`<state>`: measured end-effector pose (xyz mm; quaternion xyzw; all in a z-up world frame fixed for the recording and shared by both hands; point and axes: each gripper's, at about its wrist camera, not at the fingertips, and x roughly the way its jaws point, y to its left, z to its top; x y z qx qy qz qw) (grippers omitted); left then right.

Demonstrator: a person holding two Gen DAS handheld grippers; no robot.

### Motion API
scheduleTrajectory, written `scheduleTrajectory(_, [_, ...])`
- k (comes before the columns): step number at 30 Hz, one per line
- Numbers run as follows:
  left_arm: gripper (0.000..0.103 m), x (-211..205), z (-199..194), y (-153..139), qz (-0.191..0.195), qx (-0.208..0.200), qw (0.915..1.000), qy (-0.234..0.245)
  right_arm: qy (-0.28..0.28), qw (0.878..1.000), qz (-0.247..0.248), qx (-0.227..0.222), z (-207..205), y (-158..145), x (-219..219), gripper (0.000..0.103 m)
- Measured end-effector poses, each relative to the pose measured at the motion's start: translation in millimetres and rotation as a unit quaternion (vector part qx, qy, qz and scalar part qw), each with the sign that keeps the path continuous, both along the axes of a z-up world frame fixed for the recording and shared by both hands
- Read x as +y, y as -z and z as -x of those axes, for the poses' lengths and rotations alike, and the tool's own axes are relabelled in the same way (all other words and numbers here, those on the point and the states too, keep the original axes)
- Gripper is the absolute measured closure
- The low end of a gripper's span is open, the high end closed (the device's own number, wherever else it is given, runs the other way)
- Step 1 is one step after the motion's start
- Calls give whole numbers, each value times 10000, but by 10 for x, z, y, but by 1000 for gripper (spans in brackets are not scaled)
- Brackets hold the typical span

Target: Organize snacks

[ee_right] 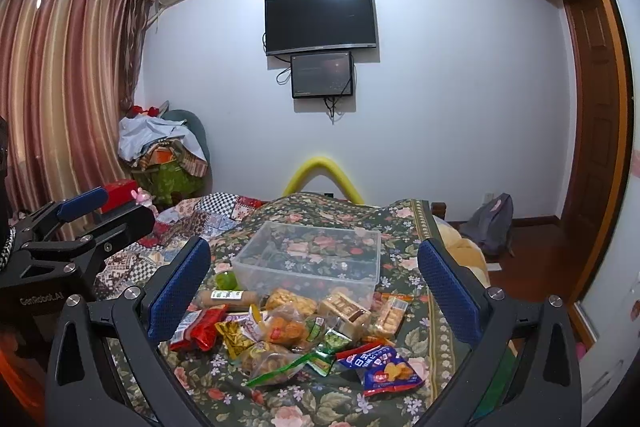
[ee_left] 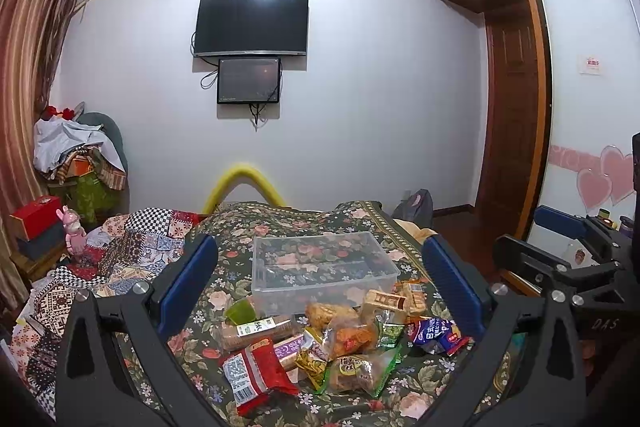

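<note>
A pile of snack packets lies on the flowered bedspread: a red packet (ee_left: pixel 256 367), a blue packet (ee_left: pixel 438 335) (ee_right: pixel 386 371), a biscuit roll (ee_left: pixel 256 331), orange snack bags (ee_left: pixel 352 339) (ee_right: pixel 284 329). Behind the pile stands an empty clear plastic box (ee_left: pixel 324 269) (ee_right: pixel 312 257). My left gripper (ee_left: pixel 320 283) is open above the pile, holding nothing. My right gripper (ee_right: pixel 316 287) is open above the pile too, empty. Each gripper shows at the other view's edge (ee_left: pixel 560 251) (ee_right: pixel 76 227).
A patchwork quilt (ee_left: pixel 120 251) lies left of the snacks. A pink toy rabbit (ee_left: pixel 74 231) and red box (ee_left: pixel 36 215) sit at the left. A clothes-piled chair (ee_right: pixel 168 155) stands by the curtain. A grey bag (ee_right: pixel 492 223) lies on the floor by the wardrobe.
</note>
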<state>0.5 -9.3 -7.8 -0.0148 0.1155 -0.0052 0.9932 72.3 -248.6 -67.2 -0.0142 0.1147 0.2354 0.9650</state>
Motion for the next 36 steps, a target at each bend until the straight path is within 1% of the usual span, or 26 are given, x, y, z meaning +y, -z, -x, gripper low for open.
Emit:
scheduleTrajectory(19, [0, 35, -44, 27, 86, 109, 9999, -46, 16, 10000, -15, -11, 12, -9, -8, 0])
scheduleTrajectory(36, [0, 21, -40, 44, 63, 112, 9999, -24, 26, 10000, -9, -18, 12, -6, -8, 0])
